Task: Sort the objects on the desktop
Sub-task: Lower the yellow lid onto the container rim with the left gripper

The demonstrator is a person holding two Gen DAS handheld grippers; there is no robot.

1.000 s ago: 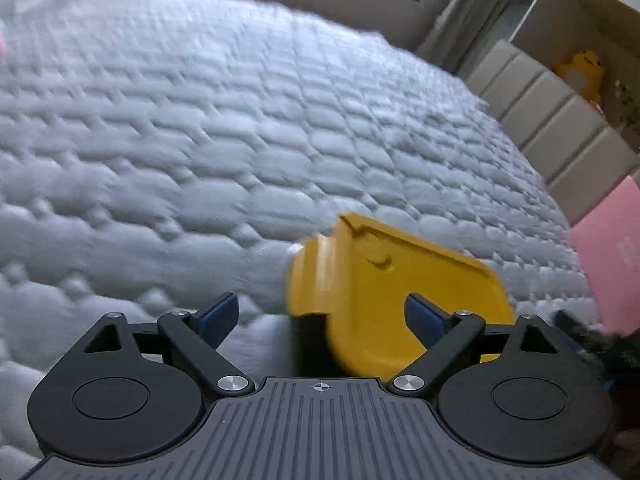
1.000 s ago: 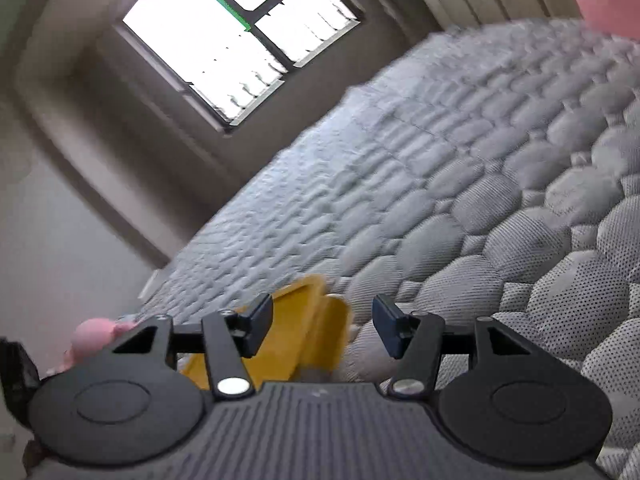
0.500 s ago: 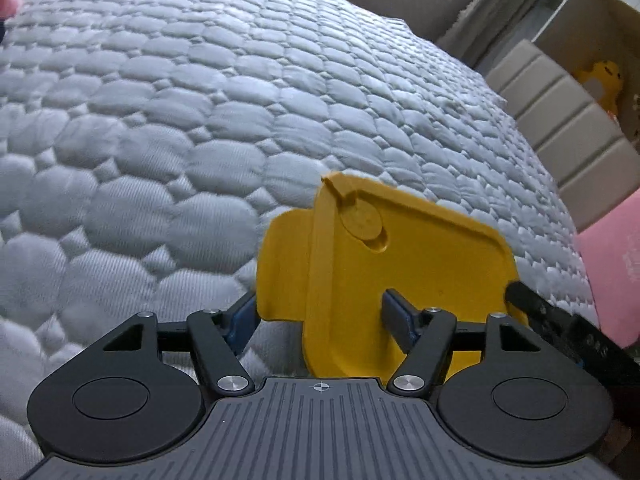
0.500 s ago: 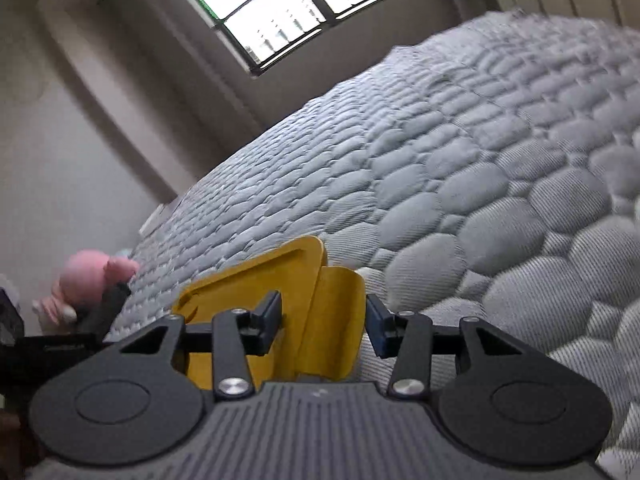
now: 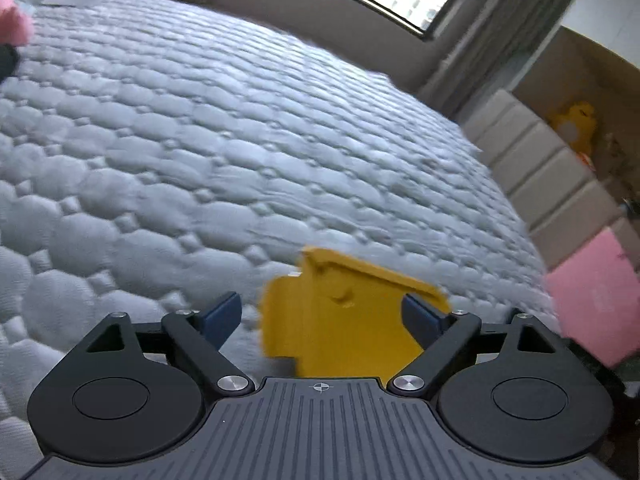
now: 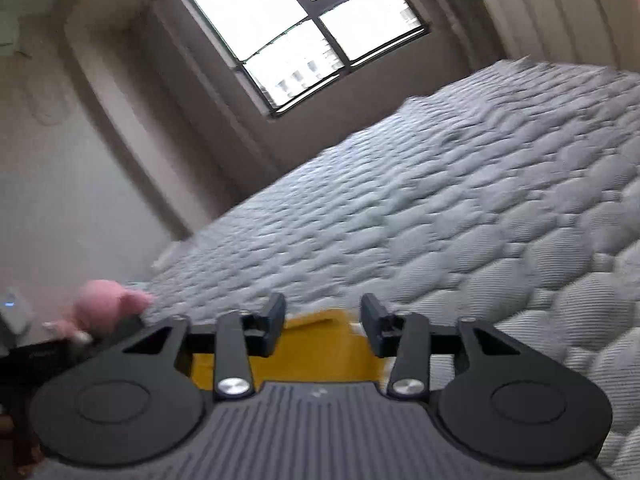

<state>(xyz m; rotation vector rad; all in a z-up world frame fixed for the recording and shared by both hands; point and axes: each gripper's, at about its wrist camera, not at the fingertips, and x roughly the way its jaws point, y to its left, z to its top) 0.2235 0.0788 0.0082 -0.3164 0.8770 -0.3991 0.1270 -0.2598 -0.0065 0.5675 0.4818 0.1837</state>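
Observation:
A yellow plastic lid-like tray (image 5: 344, 320) with a side tab lies on the grey quilted mattress (image 5: 200, 140). My left gripper (image 5: 322, 316) is open, its blue-padded fingers standing wide on either side of the tray's near part, not pressing it. In the right wrist view the same yellow tray (image 6: 320, 344) shows low between and behind the fingers of my right gripper (image 6: 322, 320), which is open and apart from it. Both views are blurred by motion.
A pink plush toy (image 6: 104, 312) sits at the mattress's far left edge. A pink flat item (image 5: 596, 300) lies at the right by the padded beige headboard (image 5: 552, 184). A yellow plush (image 5: 576, 120) sits beyond it. A window is behind.
Both grippers have pulled back and tilted up from the yellow tray. The left jaws have opened wider, and the right jaws have opened too; less of the tray shows in both views.

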